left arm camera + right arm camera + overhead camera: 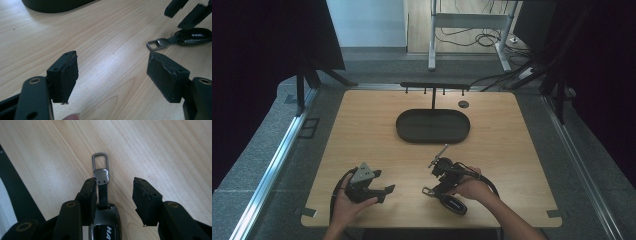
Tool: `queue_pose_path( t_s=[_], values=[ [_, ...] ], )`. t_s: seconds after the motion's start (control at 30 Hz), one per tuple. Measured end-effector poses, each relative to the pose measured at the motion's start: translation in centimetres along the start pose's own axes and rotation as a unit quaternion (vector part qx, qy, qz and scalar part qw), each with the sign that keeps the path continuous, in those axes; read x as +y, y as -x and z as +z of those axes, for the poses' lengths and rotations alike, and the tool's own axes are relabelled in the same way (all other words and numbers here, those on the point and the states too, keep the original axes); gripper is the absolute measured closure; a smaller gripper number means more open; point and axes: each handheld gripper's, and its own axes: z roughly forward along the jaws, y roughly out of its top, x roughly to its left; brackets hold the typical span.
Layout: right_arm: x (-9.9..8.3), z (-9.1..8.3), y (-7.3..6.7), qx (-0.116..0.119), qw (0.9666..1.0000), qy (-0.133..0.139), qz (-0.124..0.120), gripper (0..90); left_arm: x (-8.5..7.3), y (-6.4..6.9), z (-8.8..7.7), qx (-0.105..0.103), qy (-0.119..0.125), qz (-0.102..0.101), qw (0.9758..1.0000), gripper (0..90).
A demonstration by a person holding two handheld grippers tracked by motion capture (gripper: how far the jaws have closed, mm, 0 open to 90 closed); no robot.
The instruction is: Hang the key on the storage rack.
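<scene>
I have the left gripper (384, 192) low over the wooden table (362, 130) near its front edge on my left side, held in the left hand (346, 207), and in the left gripper view its jaws stand wide apart with bare wood between the pads and nothing held. The right gripper (115, 191) sits just right of centre, held in the right hand (472, 189), its jaws also spread. In the right gripper view the car key fob (105, 225) lies flat on the table, running up between the jaws; its dark strap sits close against my left-side jaw, though I cannot tell if they touch, and a clear gap of wood shows before the other jaw, so it has hold of nothing. The fob's metal loop (100, 161) reaches out past the jaw tips. From the left gripper view the fob (193, 36) lies ahead and to the right. The black oval tray (433, 126) sits toward the far side, well apart from both grippers, with open wood between. A black rack (434, 86) stands at the far edge behind it.
</scene>
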Motion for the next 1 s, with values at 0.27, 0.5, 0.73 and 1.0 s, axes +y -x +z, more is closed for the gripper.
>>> queue_pose_path(
  t_s=[0.27, 0.5, 0.73, 1.0],
  values=[
    [0.1, 1.2, -0.4, 0.002, 0.9997, -0.025, -0.006, 58.1, 0.0, 0.0, 0.0, 0.000, 0.000, 0.000, 1.0000, 25.6],
    [0.4, 2.0, -0.7, 0.005, 0.9988, -0.047, -0.012, 62.3, 0.0, 0.0, 0.0, -0.001, 0.001, 0.000, 1.0000, 25.6],
    [0.6, 2.6, -1.1, 0.001, 0.9980, -0.062, -0.013, 64.3, 0.0, 0.0, -0.1, 0.000, 0.001, 0.001, 1.0000, 25.6],
    [0.7, 2.8, -1.3, -0.006, 0.9971, -0.073, -0.020, 66.2, 0.0, -0.1, -0.2, 0.001, 0.002, 0.000, 1.0000, 25.6]
  ],
)
